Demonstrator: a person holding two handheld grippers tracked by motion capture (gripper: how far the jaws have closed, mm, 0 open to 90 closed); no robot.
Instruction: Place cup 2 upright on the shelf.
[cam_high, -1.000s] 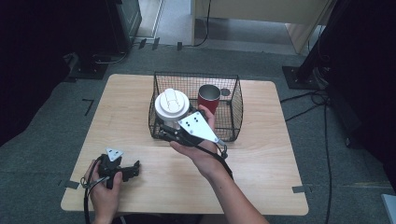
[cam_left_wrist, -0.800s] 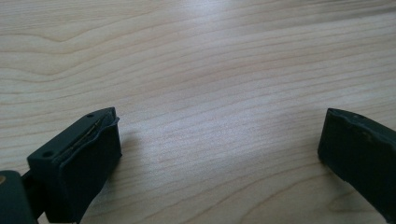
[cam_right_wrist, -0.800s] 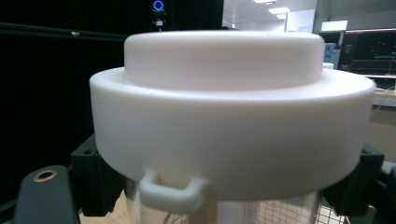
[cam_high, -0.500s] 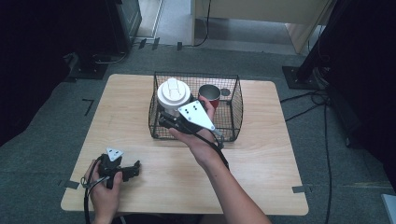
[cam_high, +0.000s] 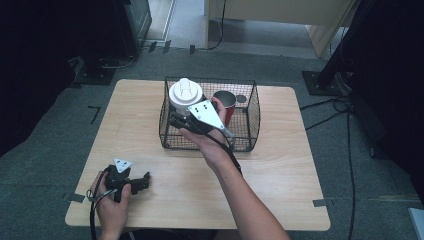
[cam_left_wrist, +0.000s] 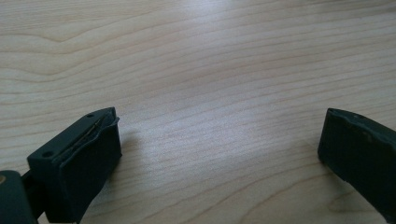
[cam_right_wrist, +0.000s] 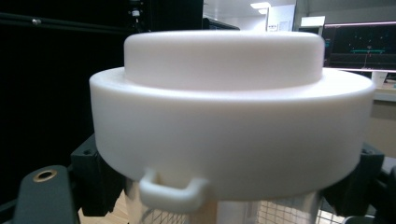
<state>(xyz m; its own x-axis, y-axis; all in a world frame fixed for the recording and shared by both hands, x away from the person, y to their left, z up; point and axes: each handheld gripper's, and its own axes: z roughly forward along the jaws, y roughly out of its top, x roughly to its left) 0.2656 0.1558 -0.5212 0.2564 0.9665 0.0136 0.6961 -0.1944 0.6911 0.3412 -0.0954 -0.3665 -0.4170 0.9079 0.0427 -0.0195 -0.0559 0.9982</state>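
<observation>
Right gripper (cam_high: 176, 120), at centre frame in the high view, is clamped on the white-lidded container (cam_high: 185, 96): in the right gripper view the black jaws sit either side of the metal body just under the white lid (cam_right_wrist: 229, 116). I read the container as standing at the upper-left corner of the wire basket (cam_high: 250, 125), beside the red cup (cam_high: 227, 102); whether its base rests on the basket floor I cannot tell. Left gripper (cam_high: 142, 181), lower left, lies idle on the wooden table (cam_high: 280, 180), jaws spread wide with nothing between them. I judge the step to be carrying the container at the basket. Next move calls for a steady, upright grip and clearance from the wire rim and the cup.
</observation>
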